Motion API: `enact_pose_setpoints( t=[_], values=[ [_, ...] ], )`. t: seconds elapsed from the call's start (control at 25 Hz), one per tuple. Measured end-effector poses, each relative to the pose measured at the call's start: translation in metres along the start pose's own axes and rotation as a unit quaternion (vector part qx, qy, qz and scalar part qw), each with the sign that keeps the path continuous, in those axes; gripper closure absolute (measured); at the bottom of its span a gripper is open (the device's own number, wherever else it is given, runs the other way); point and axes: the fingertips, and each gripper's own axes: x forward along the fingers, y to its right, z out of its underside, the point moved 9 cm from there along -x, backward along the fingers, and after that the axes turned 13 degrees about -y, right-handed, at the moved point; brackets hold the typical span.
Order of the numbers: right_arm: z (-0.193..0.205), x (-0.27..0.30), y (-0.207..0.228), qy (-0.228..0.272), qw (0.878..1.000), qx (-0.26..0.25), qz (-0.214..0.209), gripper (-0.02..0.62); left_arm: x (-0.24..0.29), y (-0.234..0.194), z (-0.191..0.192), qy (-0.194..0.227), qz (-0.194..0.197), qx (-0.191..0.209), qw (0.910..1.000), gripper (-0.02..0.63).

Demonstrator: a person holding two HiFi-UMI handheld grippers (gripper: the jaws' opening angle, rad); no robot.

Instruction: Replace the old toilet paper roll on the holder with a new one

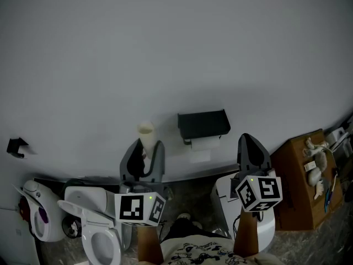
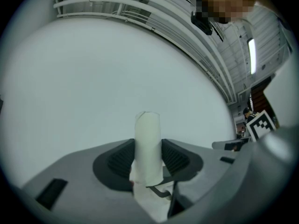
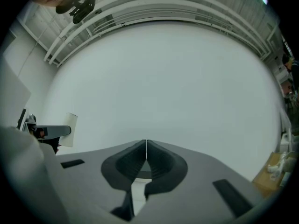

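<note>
A black toilet paper holder (image 1: 203, 123) hangs on the pale wall, with a white roll (image 1: 206, 143) under its cover and a sheet hanging down. My left gripper (image 1: 144, 149) is to the left of the holder, shut on an empty pale cardboard tube (image 1: 145, 132) that stands upright between its jaws. In the left gripper view the tube (image 2: 148, 146) fills the gap in the left gripper (image 2: 148, 161). My right gripper (image 1: 250, 141) is to the right of the holder, shut on nothing. In the right gripper view the right gripper (image 3: 146, 146) shows its jaws closed together, and the tube (image 3: 70, 129) appears at far left.
A white toilet (image 1: 98, 232) stands at the lower left, with a white appliance (image 1: 38, 217) beside it. A brown box (image 1: 300, 175) with small items on top is at the right. A white container (image 1: 227, 195) sits below my right gripper. A black hook (image 1: 16, 147) is on the wall.
</note>
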Motion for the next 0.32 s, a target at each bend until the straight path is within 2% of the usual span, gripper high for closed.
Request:
enact_pose_setpoints(
  t=[0.32],
  values=[
    [0.0018,0.0002,-0.0015,0.002,1.000,0.004,0.000,0.572,-0.0017,-0.0001,0.0007,-0.002,0.000,0.004,1.0000,0.420]
  ],
)
